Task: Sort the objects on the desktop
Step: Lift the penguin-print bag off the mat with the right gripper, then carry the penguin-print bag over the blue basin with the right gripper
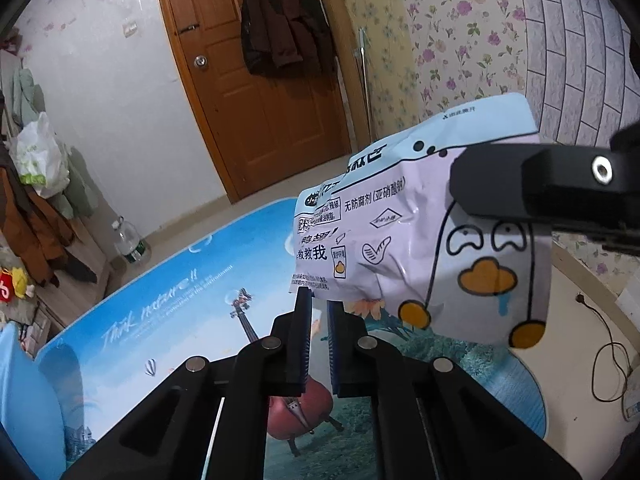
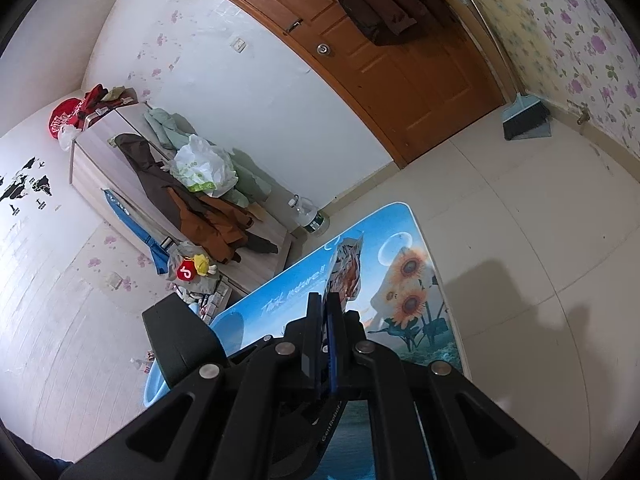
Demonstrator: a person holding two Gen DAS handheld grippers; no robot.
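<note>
Right claw (image 2: 326, 308) is clenched on the snack bag (image 2: 348, 268), which juts out at twelve o'clock. Left claw (image 1: 318, 298) is closed, with the bag's lower edge at its tips, spreading toward two o'clock.

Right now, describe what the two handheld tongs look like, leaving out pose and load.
Both match. The left tongs and the right tongs are matte black plastic linkages with round silver pivot pins, and each finger carries a blue ribbed pad on its inner face. White lettering, too small to read, runs along a black part below the right tongs. No cables, hands or sleeves show.
</note>
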